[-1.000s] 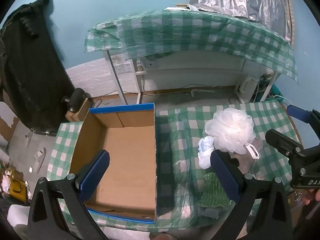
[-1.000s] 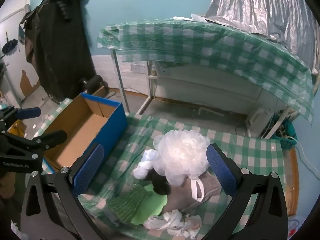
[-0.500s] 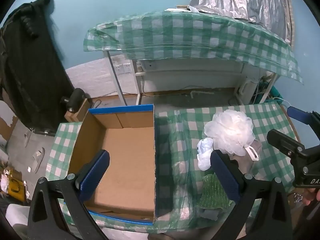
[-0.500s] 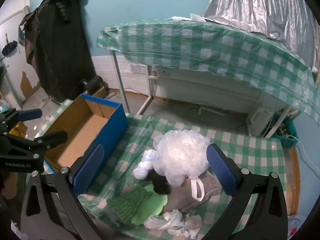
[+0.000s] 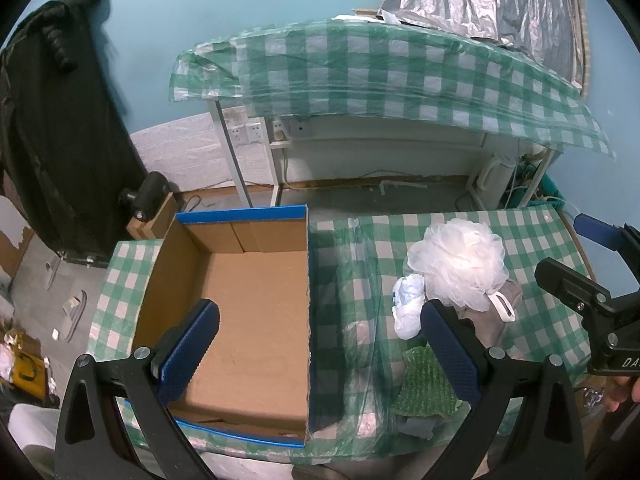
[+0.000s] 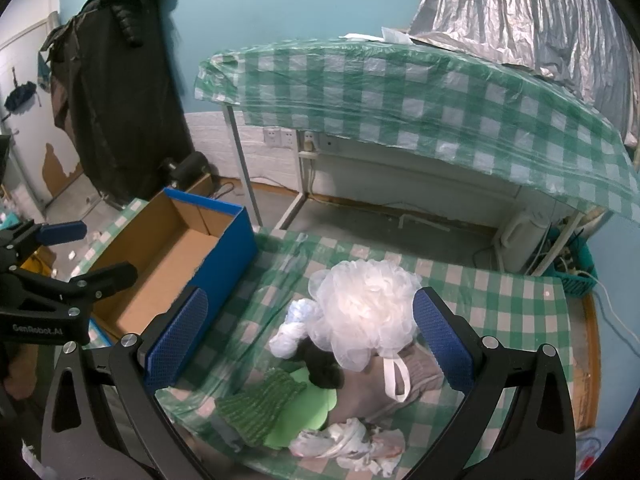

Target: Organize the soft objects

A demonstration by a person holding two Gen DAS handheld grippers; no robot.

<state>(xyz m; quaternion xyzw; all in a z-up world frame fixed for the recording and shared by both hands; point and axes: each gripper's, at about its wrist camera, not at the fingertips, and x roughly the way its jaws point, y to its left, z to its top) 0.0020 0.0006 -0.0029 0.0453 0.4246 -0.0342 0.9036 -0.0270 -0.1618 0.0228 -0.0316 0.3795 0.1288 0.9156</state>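
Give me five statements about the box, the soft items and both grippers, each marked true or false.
1. The cardboard box holds nothing. True.
2. The white bath pouf sits on top of the pile of soft things. True.
3. The right gripper is shut on the pouf. False: it is open and grips nothing.
4. The green knitted cloth lies in the box. False: it lies on the checked tablecloth.
5. The left gripper is open. True.

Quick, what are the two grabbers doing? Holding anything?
Left gripper: jaws open, holding nothing, above the box.
Right gripper: jaws open, holding nothing, above the white pouf.
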